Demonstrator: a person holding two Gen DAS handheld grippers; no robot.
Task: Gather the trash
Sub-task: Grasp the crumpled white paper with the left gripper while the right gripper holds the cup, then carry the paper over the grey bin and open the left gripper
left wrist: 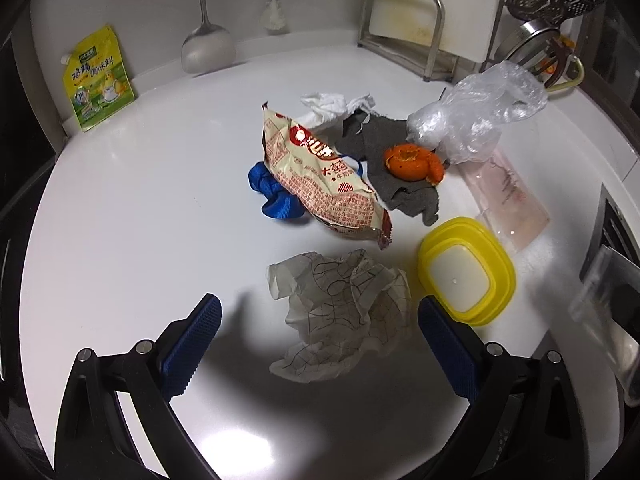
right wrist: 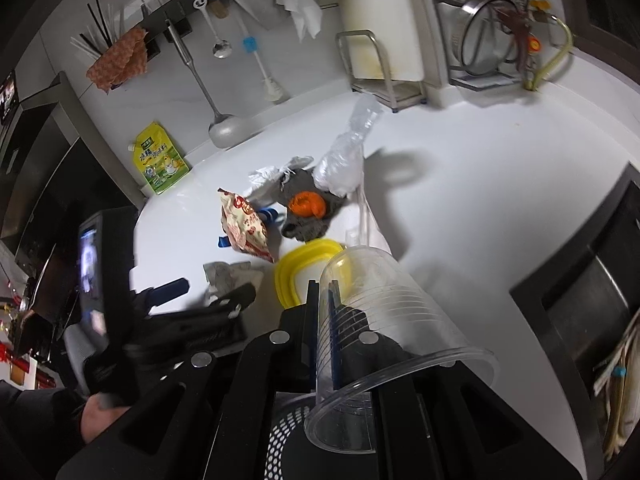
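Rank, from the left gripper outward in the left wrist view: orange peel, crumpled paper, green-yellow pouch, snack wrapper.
1. Crumpled paper, between the open left gripper fingers.
2. Snack wrapper, centre.
3. Orange peel, right of centre.
4. Green-yellow pouch, far left, against the wall.

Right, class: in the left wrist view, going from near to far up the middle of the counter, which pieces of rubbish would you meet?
Crumpled white paper with thin dark lines → red-and-cream printed snack wrapper → crumpled plain white tissue.
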